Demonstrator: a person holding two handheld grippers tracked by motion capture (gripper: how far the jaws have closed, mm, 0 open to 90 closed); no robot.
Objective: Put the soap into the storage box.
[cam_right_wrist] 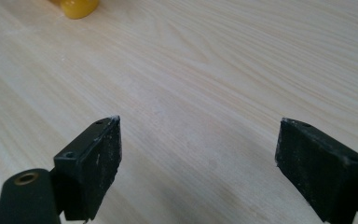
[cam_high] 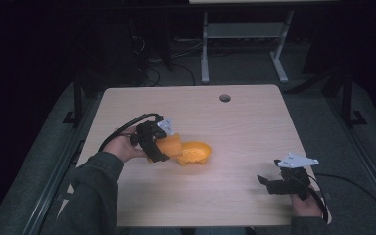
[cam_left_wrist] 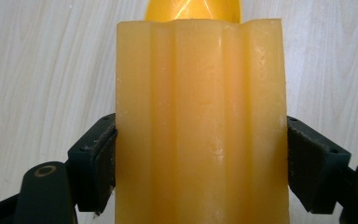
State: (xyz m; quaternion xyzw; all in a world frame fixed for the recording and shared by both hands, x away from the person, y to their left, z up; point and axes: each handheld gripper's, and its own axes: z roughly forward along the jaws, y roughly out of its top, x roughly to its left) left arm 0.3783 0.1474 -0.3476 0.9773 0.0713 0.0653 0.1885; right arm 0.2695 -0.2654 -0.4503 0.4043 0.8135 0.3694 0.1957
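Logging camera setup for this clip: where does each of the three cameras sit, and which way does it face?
High view: above the person's side, looking forward and down on the table; forearms, both hands, left gripper and right gripper show.
Left gripper view: rides the left gripper, looking along its fingers clamped on a ribbed orange cup, the yellow bowl beyond.
Right gripper view: rides the right gripper, looking over its spread fingers across bare wood.
Shared: the bowl appears in all three.

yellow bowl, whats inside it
The yellow bowl appears to hold a speckled, grainy fill. The orange cup, held tilted by the left gripper, covers its near edge.
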